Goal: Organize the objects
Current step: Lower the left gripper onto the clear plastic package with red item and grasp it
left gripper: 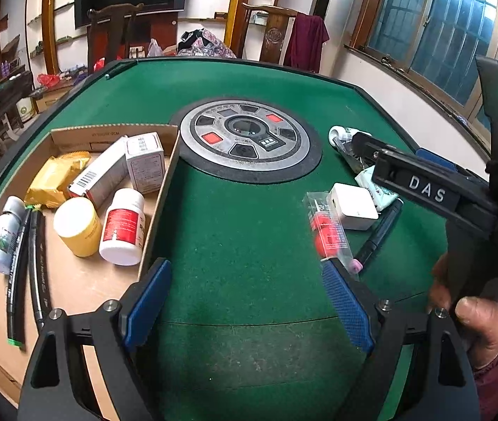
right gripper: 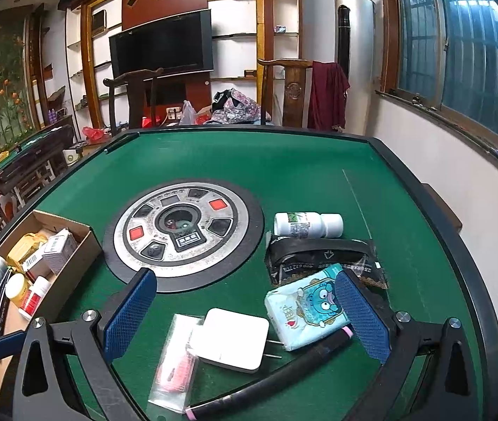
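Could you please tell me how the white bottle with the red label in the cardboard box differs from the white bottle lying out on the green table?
The red-label bottle lies inside the cardboard box among other packages; the green-label bottle lies on the green table, touching a black pouch. The red-label bottle carries a red and white label; the green-label bottle's is mostly white with green print. Both are white plastic, capped, lying on their sides.
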{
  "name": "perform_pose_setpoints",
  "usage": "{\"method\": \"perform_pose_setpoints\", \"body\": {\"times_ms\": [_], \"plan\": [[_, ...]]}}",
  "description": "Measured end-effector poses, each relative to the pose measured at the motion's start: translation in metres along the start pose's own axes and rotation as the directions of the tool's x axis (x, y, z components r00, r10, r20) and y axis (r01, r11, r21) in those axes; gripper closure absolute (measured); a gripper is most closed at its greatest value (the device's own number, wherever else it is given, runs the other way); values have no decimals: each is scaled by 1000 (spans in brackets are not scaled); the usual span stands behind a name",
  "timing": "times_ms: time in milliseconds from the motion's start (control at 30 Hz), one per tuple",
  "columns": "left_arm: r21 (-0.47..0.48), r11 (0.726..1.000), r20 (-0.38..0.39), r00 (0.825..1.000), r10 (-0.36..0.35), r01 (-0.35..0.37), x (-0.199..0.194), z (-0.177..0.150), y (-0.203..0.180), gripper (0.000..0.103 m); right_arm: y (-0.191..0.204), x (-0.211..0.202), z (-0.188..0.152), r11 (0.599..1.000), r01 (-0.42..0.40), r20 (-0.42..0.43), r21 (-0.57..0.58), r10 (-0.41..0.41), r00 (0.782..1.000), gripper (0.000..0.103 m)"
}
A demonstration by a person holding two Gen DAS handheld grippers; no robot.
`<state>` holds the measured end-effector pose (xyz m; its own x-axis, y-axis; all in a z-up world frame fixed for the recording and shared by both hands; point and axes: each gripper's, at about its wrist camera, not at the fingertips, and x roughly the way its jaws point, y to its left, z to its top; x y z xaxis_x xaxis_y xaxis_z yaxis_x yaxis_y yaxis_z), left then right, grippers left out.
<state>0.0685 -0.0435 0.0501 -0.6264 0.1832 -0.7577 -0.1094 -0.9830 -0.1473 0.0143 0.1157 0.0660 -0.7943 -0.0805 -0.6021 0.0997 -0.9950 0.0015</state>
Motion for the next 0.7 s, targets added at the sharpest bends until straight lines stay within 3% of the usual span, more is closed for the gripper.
{"method": "perform_pose_setpoints", "body": {"times_ms": [133,233,367,467,567,700], "plan": [[51,999,-14,1000,2,-1,3,4,-6,17,-21,-17,16,999,11,37,30,-12,999,0],[66,998,-32,999,-6,8,12,9,-11,17,-38,-39,35,997,74,110,3,-74,991,0],[66,997,-34,998,-46,48,22,15,-24,17,-65,-42,38,992,110,152,58,-118,981,0],[62,997,-58,997,-48,51,36,19,-32,17,-83,-24,19,986,118,131,120,-134,982,0],[48,997,-78,995,-58,62,49,23,-39,17,-95,2,13,985,109,18,136,-113,993,0],[64,995,-81,994,-68,73,63,25,-54,17,-104,1,13,981,91,19,173,-96,995,0]]}}
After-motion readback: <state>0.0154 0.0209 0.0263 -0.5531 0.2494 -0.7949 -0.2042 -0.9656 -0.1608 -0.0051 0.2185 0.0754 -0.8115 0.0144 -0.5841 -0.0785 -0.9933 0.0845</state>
